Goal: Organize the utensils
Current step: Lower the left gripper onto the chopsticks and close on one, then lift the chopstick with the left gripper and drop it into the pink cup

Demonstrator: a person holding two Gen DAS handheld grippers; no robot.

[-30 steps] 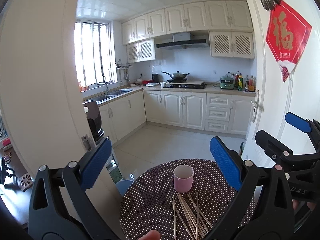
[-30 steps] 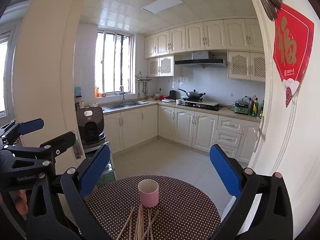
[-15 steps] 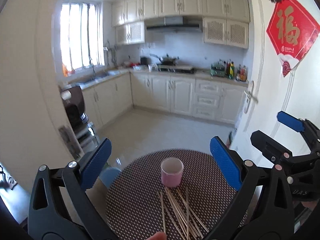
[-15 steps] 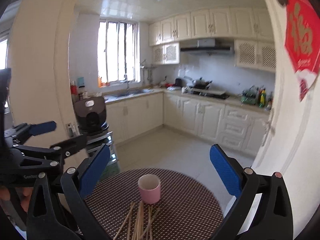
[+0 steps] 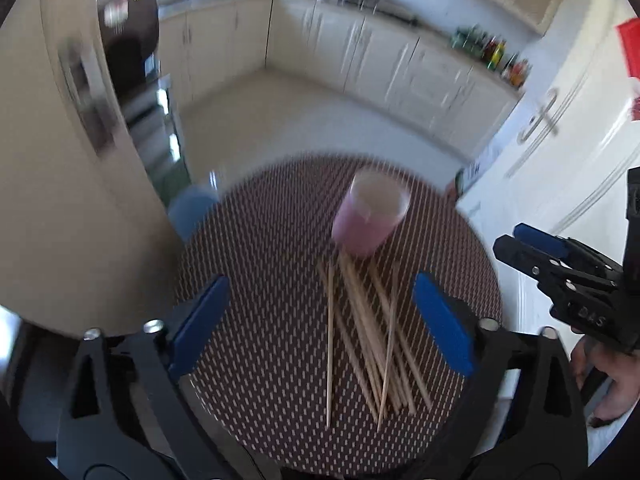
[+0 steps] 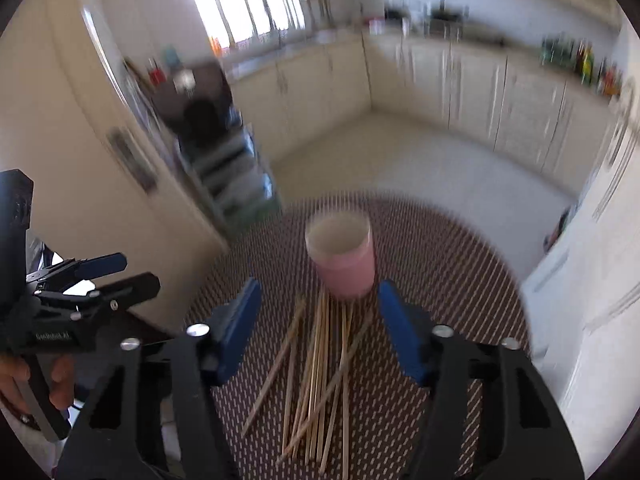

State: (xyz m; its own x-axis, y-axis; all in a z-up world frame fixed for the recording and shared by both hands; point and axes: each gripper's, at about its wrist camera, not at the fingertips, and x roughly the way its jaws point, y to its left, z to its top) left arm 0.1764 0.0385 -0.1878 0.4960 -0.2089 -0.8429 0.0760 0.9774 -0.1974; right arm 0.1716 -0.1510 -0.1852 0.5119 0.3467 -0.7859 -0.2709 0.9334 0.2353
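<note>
while both jaws gape, skewers [image 5: 362,334] lie between them.

Pale wooden sticks [image 5: 362,332] on woven dotted mat [image 5: 256,360]

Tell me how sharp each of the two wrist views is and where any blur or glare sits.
Left wrist view: motion blur smears the pink cup, the kitchen cabinets and the dotted table mat; the left gripper stays crisp. Right wrist view: similar smear on the cup and wooden sticks, window blown out white, right gripper sharp. Both show fisheye bending.
</note>
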